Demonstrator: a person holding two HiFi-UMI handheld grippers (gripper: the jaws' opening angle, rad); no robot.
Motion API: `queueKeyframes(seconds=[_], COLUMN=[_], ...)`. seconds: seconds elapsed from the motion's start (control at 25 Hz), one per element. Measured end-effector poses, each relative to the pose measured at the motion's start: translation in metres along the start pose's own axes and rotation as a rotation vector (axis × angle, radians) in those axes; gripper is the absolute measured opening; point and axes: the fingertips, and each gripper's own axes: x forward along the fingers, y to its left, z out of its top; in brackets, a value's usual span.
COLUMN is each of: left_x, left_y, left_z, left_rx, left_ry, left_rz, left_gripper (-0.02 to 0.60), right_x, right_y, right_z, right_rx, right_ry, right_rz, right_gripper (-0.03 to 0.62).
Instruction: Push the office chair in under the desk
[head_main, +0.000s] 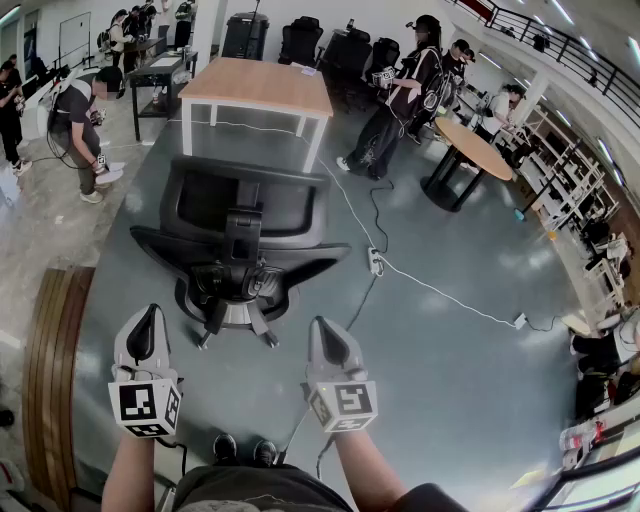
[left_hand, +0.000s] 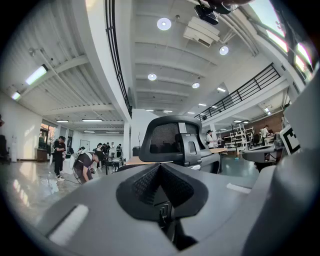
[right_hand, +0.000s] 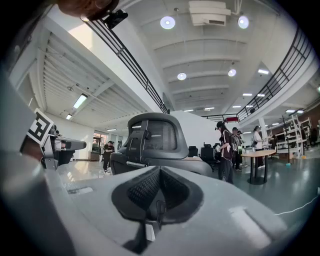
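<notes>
Black mesh and dark plastic make up the office chair (head_main: 240, 235). It stands upright on the grey floor (head_main: 450, 380) on the near side of the wood-topped table (head_main: 255, 85), roughly in line with it and apart from it, with a strip of bare floor between the two. Its seat faces the table and its back is turned away from it, so its front-to-back line runs straight toward the table while the two armrests spread crosswise. From left to right, the head view shows one armrest angled outward, a thick spine running down the middle of the curved mesh back, then the other armrest. Below them sits a star base with castors.

The left gripper (head_main: 150, 312) is on the side of the chair away from the table. It is held out on a bare forearm with its tip aimed at the chair's base and not touching it. Its jaws are pressed together with nothing between them. The right gripper (head_main: 320, 322) is level with it on the same far side, also pointing toward the table and clear of the chair, jaws likewise closed on nothing. Each carries its marker cube at the end away from the table. A white cable (head_main: 430, 290) trails across the floor from the table's right leg.
</notes>
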Motion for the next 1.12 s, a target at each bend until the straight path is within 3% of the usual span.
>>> queueKeyframes(seconds=[0.76, 1.12], left_x=[-0.003, -0.002], left_y=[-0.023, -0.030], left_z=[0.004, 0.006], left_rx=[0.052, 0.104], left_ry=[-0.002, -0.014], left_rz=[0.002, 0.035], left_gripper=[0.018, 0.018], right_x=[-0.014, -0.012], right_y=[-0.015, -0.033], right_z=[0.013, 0.020], right_rx=[0.040, -0.005], right_ry=[-0.060, -0.099], right_rz=[0.024, 0.012], right_gripper=[-0.009, -0.009])
